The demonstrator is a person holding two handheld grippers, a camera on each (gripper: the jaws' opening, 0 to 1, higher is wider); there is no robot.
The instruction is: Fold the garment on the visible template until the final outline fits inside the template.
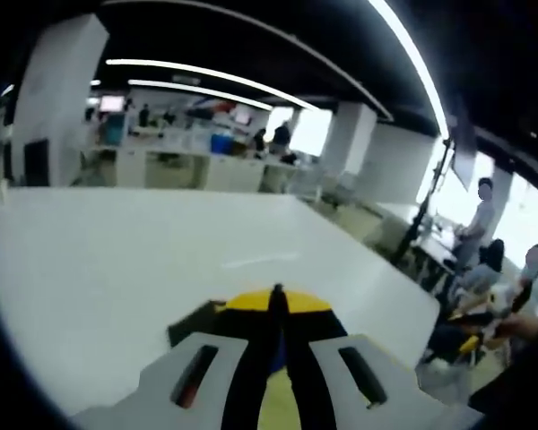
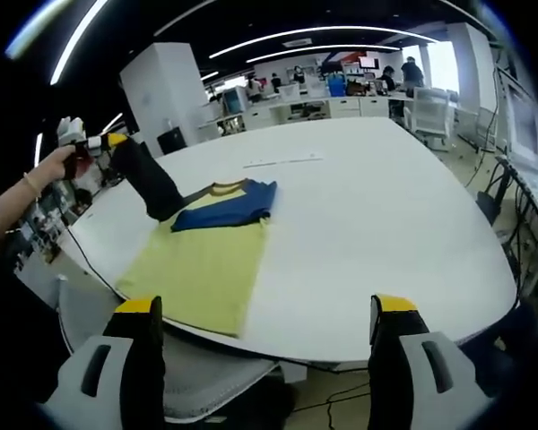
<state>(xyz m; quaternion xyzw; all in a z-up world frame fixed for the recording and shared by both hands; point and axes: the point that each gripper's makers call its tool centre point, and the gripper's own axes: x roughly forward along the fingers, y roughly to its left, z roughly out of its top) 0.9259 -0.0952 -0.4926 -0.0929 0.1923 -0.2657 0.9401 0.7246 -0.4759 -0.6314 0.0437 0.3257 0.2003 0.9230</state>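
A yellow T-shirt (image 2: 202, 269) with navy sleeves lies flat near the front left edge of the white table (image 2: 368, 224). One navy part (image 2: 229, 204) is folded across its collar end. In the right gripper view, a hand holds my left gripper (image 2: 164, 208) with its black jaws pressed together on the dark sleeve at the shirt's far left corner. In the left gripper view the left gripper (image 1: 278, 294) has its yellow tips closed, with yellow cloth (image 1: 274, 405) between the jaws and a dark sleeve patch (image 1: 193, 324) beside them. My right gripper (image 2: 267, 305) hangs open off the table's front edge, apart from the shirt.
A short pale strip (image 2: 282, 162) lies on the table beyond the shirt. A white chair (image 2: 197, 376) sits under the front edge. A thin dark line (image 2: 90, 260) runs along the left rim. Seated and standing people (image 1: 484, 269) are past the table's far right side.
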